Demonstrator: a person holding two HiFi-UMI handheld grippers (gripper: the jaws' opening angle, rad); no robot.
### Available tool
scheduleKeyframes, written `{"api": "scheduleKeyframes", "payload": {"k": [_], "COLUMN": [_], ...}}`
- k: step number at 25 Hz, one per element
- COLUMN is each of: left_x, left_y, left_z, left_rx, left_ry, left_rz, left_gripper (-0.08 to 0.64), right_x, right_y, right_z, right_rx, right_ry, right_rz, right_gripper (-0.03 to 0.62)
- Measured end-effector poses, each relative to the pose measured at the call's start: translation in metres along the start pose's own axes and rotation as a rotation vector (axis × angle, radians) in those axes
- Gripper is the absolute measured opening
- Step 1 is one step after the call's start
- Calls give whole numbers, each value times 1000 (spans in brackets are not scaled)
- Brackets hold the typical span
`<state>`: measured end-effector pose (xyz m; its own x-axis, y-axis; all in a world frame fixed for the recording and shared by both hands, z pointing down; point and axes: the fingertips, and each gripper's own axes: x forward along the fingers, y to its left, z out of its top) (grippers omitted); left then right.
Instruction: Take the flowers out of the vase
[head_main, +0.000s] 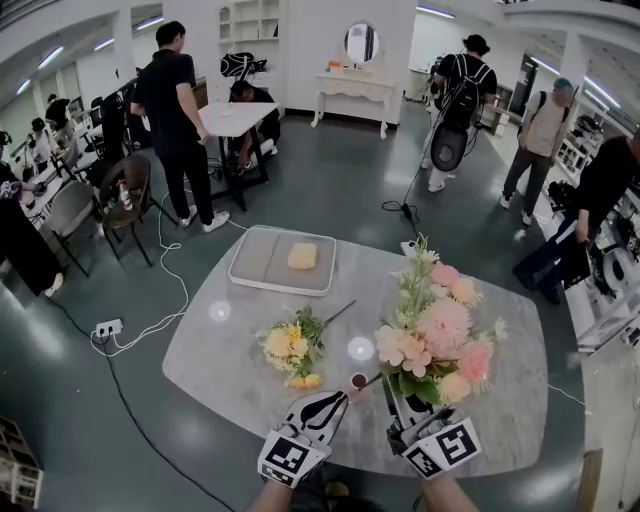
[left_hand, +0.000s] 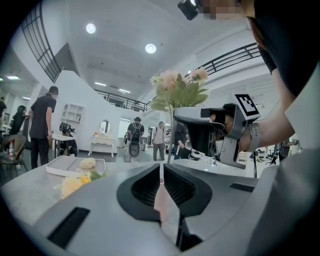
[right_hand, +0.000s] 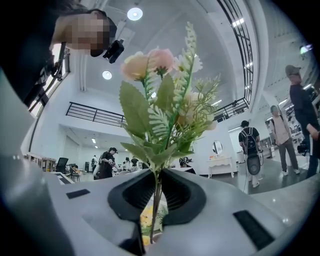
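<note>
— While the right hand-held gripper clamps the stems of the pink bouquet, where's the left hand-held gripper?
— Clenched, just left of those stems; a yellow bunch lies on the table farther left.

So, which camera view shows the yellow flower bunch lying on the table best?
The head view: the yellow flower bunch lies whole on the table, seen from above. The left gripper view catches only part of it, low at the left. The right gripper view shows at most a yellow scrap low in the middle.
</note>
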<state>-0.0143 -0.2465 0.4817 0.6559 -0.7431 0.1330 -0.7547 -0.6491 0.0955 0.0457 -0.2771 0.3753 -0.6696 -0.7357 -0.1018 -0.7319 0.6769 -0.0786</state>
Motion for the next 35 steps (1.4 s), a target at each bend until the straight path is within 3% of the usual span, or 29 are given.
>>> {"api": "scheduleKeyframes", "payload": {"k": [22,35], "left_x": [-27,-51], "left_y": [-43,-67], "left_z": [14,4], "left_rx": [-34,-73], "left_ry": [-58,-67], "left_rz": [79,108], "left_gripper": [35,17], "right_x": [-54,-82], "right_y": [16,34], "right_z": [10,-7], "right_rx": [-7,21], "right_ry": [16,38], "right_rz": [36,63], "right_gripper": [52,52]}}
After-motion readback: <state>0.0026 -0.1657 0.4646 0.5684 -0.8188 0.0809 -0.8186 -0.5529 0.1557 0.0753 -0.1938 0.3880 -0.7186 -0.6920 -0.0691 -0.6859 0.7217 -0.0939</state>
